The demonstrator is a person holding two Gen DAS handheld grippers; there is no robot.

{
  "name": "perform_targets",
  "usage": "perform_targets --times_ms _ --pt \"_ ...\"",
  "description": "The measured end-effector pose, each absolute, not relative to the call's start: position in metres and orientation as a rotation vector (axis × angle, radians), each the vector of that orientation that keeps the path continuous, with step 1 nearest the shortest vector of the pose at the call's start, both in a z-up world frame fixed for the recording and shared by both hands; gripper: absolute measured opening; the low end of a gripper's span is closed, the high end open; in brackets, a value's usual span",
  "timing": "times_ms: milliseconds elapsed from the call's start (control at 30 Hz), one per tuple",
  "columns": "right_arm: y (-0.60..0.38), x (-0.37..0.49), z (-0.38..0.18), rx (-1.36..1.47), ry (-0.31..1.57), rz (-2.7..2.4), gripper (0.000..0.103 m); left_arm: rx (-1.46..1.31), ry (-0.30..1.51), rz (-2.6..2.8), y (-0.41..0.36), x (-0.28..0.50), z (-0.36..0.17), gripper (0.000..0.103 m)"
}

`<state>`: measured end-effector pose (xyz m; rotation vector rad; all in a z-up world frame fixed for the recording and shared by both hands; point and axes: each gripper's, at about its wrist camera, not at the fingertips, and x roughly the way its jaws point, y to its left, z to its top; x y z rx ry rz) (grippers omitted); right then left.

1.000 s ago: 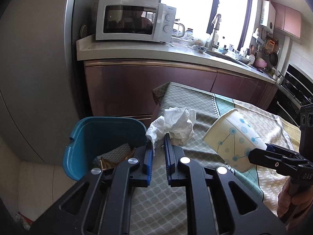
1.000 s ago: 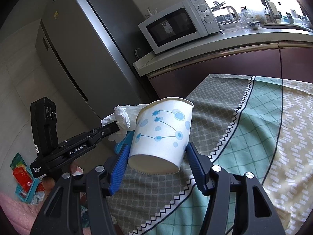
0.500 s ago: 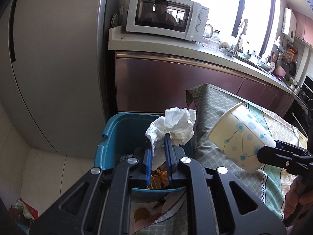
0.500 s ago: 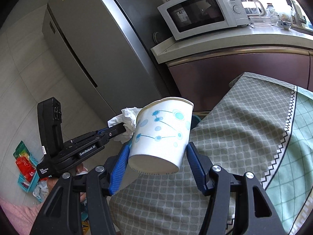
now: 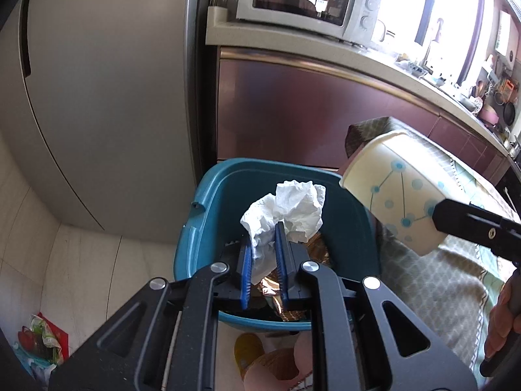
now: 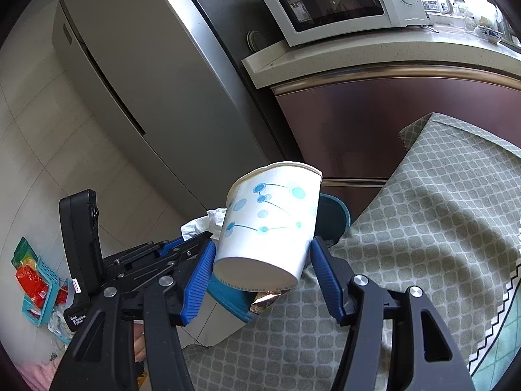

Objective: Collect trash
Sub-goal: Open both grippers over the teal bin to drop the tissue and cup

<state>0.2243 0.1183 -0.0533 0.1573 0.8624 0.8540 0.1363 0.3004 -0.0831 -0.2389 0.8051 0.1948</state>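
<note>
Hanging over the teal bin, the left hand-held gripper has its blue pads nearly together, clamped on a crumpled white tissue that bulges out above the tips. Gold foil wrappers already lie in the bottom of the bin. The bin stands on the floor, just off the corner of the counter, which is draped in a grey-green patterned cloth.

Beside it, the right hand-held gripper holds a paper cup with blue dots by its base, one pad pressed against each side. The cup is tilted, its mouth pointing away towards the bin, and sits in the air above the counter's corner, close to the bin's rim. In the left wrist view the cup's mouth reaches just over that rim.

Behind stand a grey fridge and a white microwave on the kitchen worktop.
</note>
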Motion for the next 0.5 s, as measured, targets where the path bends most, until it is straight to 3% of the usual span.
perform_targets --times_ms 267,367,500 --pt "0.143 0.239 -0.072 0.13 0.921 0.83 0.059 -0.241 0.849 0.2 0.3 0.155 -0.107 0.016" --pt "0.148 0.246 -0.078 0.134 0.945 0.811 0.061 -0.261 0.868 0.183 0.3 0.161 -0.114 0.026" --pt "0.144 0.248 -0.083 0.148 0.954 0.802 0.062 -0.269 0.887 0.173 0.296 0.167 -0.123 0.03"
